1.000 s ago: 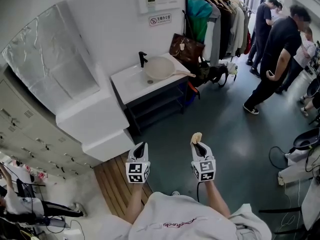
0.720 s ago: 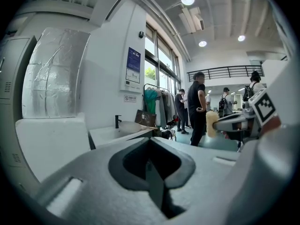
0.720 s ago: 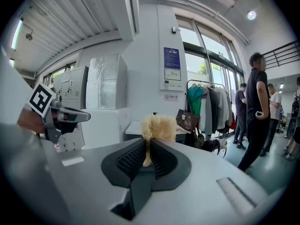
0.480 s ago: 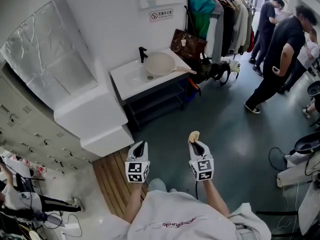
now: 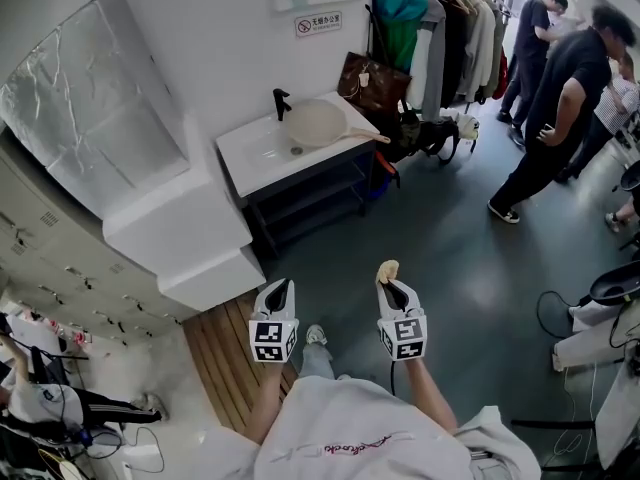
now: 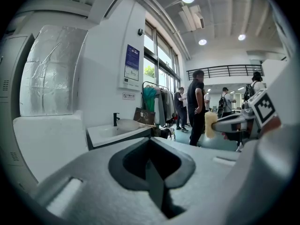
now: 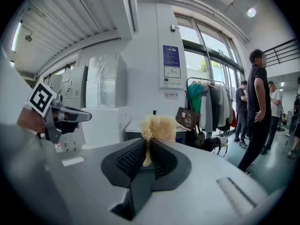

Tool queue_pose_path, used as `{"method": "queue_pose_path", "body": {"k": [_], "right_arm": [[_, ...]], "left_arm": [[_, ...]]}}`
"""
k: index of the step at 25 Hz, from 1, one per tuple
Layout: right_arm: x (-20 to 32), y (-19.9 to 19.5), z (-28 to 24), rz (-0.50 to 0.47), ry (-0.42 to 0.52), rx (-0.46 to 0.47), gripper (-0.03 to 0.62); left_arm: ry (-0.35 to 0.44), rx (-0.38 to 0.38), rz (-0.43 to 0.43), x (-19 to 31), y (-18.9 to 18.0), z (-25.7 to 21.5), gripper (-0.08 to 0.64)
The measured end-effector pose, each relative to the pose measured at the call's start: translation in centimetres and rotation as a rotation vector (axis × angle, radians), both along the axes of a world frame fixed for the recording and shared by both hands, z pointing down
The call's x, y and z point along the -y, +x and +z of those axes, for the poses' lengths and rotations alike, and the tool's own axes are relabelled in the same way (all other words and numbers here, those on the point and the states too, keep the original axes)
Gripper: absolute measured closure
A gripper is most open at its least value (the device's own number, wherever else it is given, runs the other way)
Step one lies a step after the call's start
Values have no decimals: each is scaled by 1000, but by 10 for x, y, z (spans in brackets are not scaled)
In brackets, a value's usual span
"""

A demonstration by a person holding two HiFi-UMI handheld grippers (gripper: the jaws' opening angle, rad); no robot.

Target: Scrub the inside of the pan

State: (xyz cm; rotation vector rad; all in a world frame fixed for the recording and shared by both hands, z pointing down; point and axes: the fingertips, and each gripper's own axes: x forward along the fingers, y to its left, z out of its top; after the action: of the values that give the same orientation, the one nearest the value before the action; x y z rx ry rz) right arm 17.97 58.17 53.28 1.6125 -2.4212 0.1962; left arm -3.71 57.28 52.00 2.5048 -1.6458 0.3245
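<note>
While we stand well apart from the white desk, the pan lies at the desk's right end, open side up, its long handle pointing toward the right edge. Our right gripper is clenched on a soft, yellowish scrubber, and our left gripper is closed on nothing. We judge the pan stiff, fairly light and probably slippery, so the handle looks the best place to steady it.
</note>
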Motion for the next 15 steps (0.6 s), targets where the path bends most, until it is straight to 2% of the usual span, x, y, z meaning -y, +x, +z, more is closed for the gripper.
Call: {"method": "queue_pose_path", "body": {"k": [8, 15], "right_arm": [[21, -9, 4, -13, -6, -5, 557], [54, -23, 4, -21, -3, -17, 557]], "left_arm": [[-5, -3, -2, 20, -4, 6, 560], [6, -6, 11, 58, -9, 6, 560]]}}
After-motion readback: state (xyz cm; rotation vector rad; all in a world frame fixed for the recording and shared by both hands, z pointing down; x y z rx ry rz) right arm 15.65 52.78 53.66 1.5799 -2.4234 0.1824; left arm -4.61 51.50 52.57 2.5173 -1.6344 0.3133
